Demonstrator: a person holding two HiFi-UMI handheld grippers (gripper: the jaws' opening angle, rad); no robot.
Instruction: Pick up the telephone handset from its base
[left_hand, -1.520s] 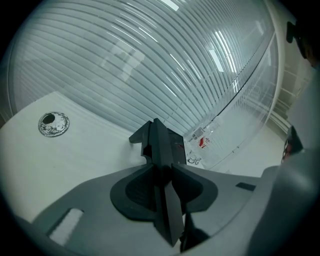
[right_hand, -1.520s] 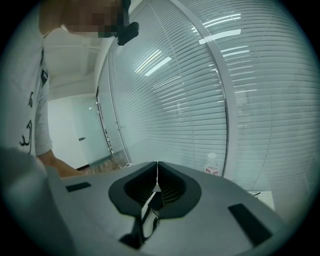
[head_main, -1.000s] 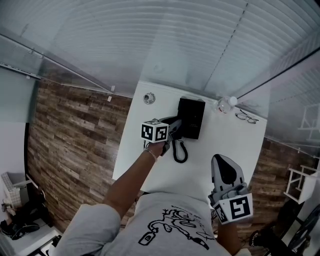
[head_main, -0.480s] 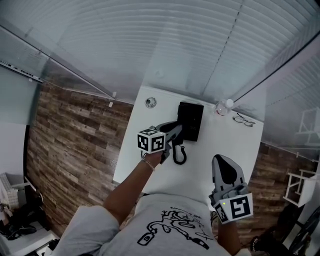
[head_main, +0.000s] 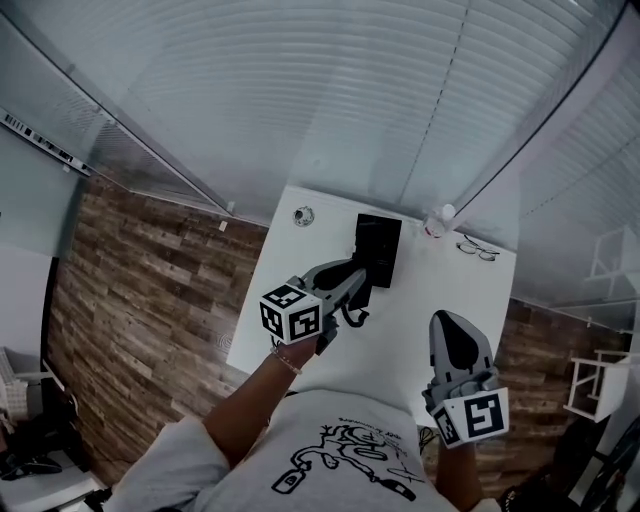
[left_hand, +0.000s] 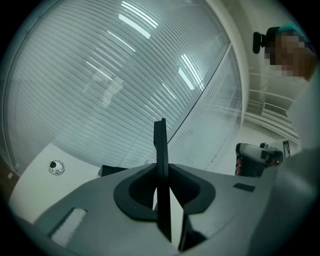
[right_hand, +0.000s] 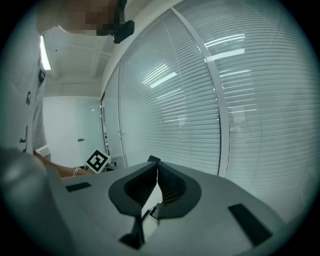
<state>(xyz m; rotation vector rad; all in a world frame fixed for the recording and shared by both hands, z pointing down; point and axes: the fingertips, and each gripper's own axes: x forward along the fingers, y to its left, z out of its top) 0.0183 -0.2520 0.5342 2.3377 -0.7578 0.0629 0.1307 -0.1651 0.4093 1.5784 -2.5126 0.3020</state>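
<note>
Telephone handset (left_hand: 160, 145): clamped edge-on in my left gripper (head_main: 347, 280), raised off the counter (head_main: 440, 290), just near-left of its base (head_main: 378, 248). Right gripper (head_main: 452, 345): jaws together, empty, well apart.

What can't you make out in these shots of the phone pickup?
Handset: left gripper view shows only a thin edge; the left gripper covers most in head view.
Base buttons: head view, too small and dark.
Round thing by the base: head view, too small to name.
</note>
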